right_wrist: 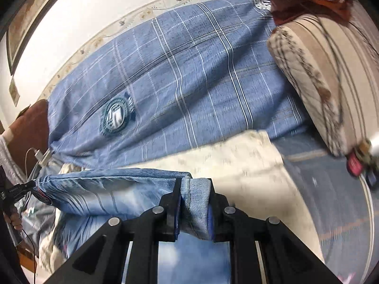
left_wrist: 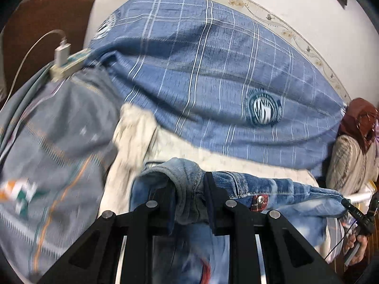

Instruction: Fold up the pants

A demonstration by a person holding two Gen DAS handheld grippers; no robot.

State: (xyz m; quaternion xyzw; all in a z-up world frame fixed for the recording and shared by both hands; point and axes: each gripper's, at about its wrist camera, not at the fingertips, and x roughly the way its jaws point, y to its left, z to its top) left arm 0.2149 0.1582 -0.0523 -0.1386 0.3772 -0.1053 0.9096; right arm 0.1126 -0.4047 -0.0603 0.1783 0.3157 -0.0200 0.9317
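Each hand-held gripper (left_wrist: 189, 189) (right_wrist: 194, 196) pinches the jeans' (left_wrist: 284, 187) top edge.

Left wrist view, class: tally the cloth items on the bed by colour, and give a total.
Blue denim: 1, the jeans, gripped by the left claw
Blue plaid: 1, the sheet
Grey patterned: 1, the blanket
Cream: 1, the cloth
Brown: 1, the pillow
Total: 5

Faded denim pants (left_wrist: 272, 187); matt woven bedspread (left_wrist: 201, 71).
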